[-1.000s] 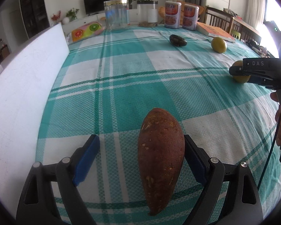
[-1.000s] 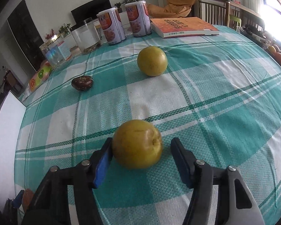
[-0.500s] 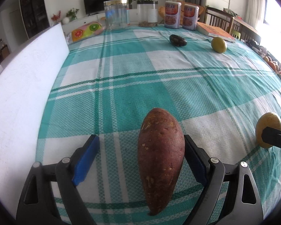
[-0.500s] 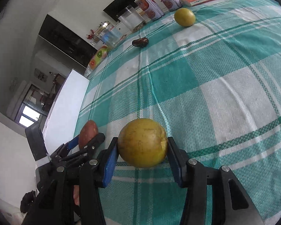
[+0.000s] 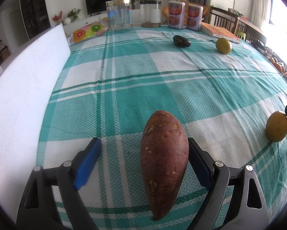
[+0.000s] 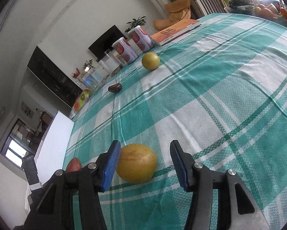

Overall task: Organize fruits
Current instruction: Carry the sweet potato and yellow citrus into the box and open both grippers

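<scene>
Left gripper [image 5: 143,159] is gaping wide around the sweet potato [image 5: 163,153] lying on the table [image 5: 135,76]; right gripper [image 6: 145,163] is standing wide, one pad touching the yellow fruit [image 6: 136,163].

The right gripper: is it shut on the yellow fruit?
No, the right gripper is open: the fruit lies on the cloth, and a gap shows beside its right finger.

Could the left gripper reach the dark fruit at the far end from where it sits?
Probably not directly: the left gripper is open around the sweet potato, which lies between it and the dark fruit. The tablecloth beyond looks bare.
</scene>
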Demonstrator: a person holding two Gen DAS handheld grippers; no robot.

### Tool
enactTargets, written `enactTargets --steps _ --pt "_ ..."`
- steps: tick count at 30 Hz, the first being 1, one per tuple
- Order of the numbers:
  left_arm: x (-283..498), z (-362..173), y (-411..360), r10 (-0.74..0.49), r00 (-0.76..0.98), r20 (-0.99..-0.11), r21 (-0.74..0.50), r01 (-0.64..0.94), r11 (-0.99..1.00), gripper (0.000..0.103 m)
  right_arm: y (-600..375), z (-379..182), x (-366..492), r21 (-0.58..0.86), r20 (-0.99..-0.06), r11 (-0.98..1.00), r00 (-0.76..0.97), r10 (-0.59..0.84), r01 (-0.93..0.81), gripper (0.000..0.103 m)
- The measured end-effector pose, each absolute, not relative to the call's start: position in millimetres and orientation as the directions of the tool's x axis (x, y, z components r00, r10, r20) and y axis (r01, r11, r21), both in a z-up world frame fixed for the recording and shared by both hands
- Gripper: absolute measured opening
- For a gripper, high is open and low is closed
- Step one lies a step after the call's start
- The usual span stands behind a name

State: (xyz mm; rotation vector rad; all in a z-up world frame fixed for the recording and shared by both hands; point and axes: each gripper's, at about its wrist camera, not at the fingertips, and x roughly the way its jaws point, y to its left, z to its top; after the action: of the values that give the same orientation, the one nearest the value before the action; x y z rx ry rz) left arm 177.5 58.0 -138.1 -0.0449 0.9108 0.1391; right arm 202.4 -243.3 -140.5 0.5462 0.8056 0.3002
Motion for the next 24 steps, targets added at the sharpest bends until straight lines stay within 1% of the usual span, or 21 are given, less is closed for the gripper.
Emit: enactTargets --steps 5,7,9,10,11,13,14,15,17,20,21,22,23,24 --pt "178 -138 58 0.100 0.605 -0.790 0.019 -0.139 0.990 0.090 -266 -149 205 0.594 -0.615 0.803 0.675 0.408 0.057 0.054" --pt "177 -138 59 0.093 0.606 -0.790 0.011 -0.137 0.990 0.090 -272 -151 205 0.620 -0.603 0.781 0.682 0.413 0.075 0.054" --pt "176 -138 61 0.050 0.611 -0.790 -0.026 -0.116 0.993 0.094 -278 -148 200 0.639 -0.581 0.766 0.699 0.417 0.074 0.055" --pt "175 -137 63 0.019 0.610 -0.792 -0.050 -0.096 0.994 0.094 -278 -144 197 0.633 -0.574 0.771 0.708 0.411 0.066 0.057" --pt "174 -135 68 -0.021 0.601 -0.799 -0.090 -0.085 0.992 0.094 -275 -138 194 0.616 -0.571 0.787 0.715 0.403 0.048 0.064" --pt "168 -130 80 -0.113 0.598 -0.793 -0.198 -0.077 0.977 0.093 -258 -126 188 0.560 -0.564 0.828 0.719 0.407 -0.029 0.074" --pt "166 -129 84 -0.149 0.597 -0.788 -0.243 -0.080 0.967 0.093 -244 -121 187 0.513 -0.573 0.855 0.711 0.408 -0.078 0.078" --pt "166 -127 86 -0.163 0.596 -0.786 -0.264 -0.086 0.961 0.093 -226 -119 187 0.449 -0.597 0.885 0.696 0.399 -0.122 0.079" --pt "168 -125 84 -0.135 0.597 -0.791 -0.232 -0.089 0.969 0.092 -197 -125 191 0.343 -0.658 0.923 0.657 0.368 -0.174 0.080" --pt "173 -126 70 -0.072 0.577 -0.813 -0.140 -0.075 0.987 0.091 -179 -138 198 0.261 -0.706 0.946 0.630 0.323 -0.192 0.081" --pt "173 -127 66 -0.059 0.570 -0.820 -0.118 -0.067 0.991 0.088 -178 -141 199 0.250 -0.713 0.949 0.627 0.315 -0.191 0.080" --pt "172 -128 61 -0.049 0.563 -0.825 -0.097 -0.057 0.994 0.074 -180 -143 199 0.241 -0.717 0.953 0.629 0.301 -0.182 0.078" --pt "171 -130 56 -0.027 0.554 -0.832 -0.066 -0.049 0.997 0.064 -182 -145 199 0.238 -0.719 0.956 0.631 0.291 -0.171 0.077" --pt "169 -130 51 0.017 0.564 -0.825 -0.010 -0.045 0.999 0.053 -185 -145 199 0.250 -0.719 0.954 0.629 0.296 -0.164 0.070"
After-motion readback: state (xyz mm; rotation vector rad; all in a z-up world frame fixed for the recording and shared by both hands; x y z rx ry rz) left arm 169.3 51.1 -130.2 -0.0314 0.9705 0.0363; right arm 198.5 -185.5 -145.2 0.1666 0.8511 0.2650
